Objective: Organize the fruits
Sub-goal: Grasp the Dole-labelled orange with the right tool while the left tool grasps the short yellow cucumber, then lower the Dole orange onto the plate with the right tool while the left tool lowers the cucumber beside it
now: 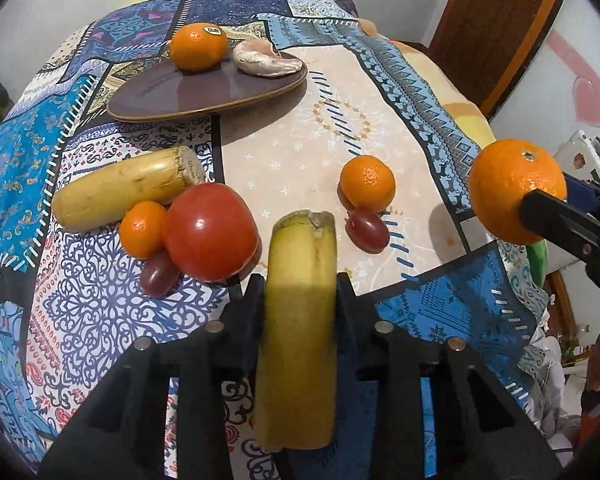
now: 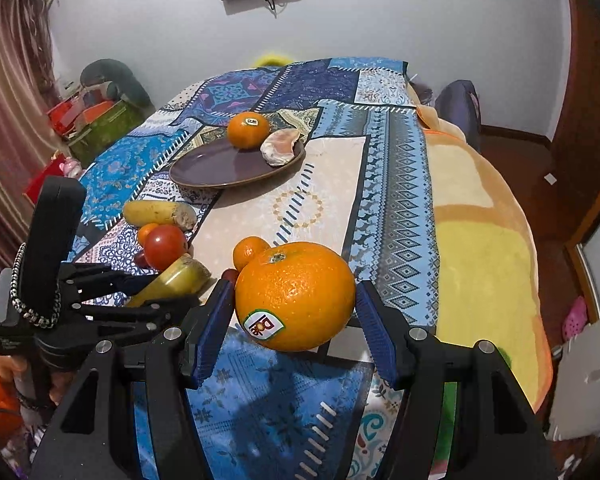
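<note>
My left gripper (image 1: 298,292) is shut on a cut banana piece (image 1: 300,320) and holds it above the patterned cloth. My right gripper (image 2: 296,300) is shut on a large orange with a sticker (image 2: 296,294), which also shows at the right of the left wrist view (image 1: 516,190). A brown plate (image 1: 172,96) at the back carries an orange (image 1: 198,46) and a peeled citrus segment (image 1: 266,60). On the cloth lie another banana piece (image 1: 124,192), a tomato (image 1: 210,230), two small mandarins (image 1: 144,228) (image 1: 367,180) and two red grapes (image 1: 160,276) (image 1: 368,230).
The surface is a bed with a patchwork cloth (image 2: 396,208) and a yellow blanket (image 2: 484,248) along its right edge. Boxes and clutter (image 2: 96,116) sit on the floor at the left, a wooden door (image 1: 492,20) at the far right.
</note>
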Demonstrator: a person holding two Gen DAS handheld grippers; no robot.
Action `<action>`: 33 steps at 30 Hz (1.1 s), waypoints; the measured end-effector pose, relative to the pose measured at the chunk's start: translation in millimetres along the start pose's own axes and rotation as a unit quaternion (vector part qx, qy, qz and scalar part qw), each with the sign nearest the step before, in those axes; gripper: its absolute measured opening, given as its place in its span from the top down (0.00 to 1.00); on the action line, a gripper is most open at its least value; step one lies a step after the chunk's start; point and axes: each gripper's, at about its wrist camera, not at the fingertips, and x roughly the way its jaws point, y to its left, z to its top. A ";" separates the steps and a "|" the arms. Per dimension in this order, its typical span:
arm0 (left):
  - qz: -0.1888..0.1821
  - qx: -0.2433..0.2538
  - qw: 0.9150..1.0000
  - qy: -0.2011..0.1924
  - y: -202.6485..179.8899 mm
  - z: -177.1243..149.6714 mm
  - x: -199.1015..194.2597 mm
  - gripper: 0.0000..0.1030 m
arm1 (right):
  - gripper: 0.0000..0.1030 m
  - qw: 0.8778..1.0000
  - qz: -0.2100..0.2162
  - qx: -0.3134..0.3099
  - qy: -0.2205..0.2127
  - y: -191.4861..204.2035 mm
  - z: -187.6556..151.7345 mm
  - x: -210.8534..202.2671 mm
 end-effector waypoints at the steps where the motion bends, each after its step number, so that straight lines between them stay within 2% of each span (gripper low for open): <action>1: -0.003 -0.002 1.000 -0.003 2.6 -0.6 -3.9 0.67 | 0.43 1.000 0.000 0.000 0.000 0.0 0.3 -0.2; 10: -0.014 -0.014 0.998 -0.055 18.9 -1.2 -52.1 0.67 | 0.43 1.000 -0.009 -0.010 -0.010 5.0 10.8 -1.2; 19: -0.024 -0.023 0.993 -0.118 31.1 21.0 -97.9 0.67 | 0.43 0.999 -0.012 -0.027 -0.032 17.9 34.7 -0.9; 25: -0.007 -0.018 0.987 -0.157 41.9 41.3 -121.2 0.67 | 0.43 0.998 -0.009 -0.030 -0.045 23.4 53.7 4.9; 33: 0.013 -0.025 0.984 -0.178 62.3 68.8 -121.8 0.67 | 0.43 0.997 -0.002 -0.037 -0.063 34.2 79.7 17.6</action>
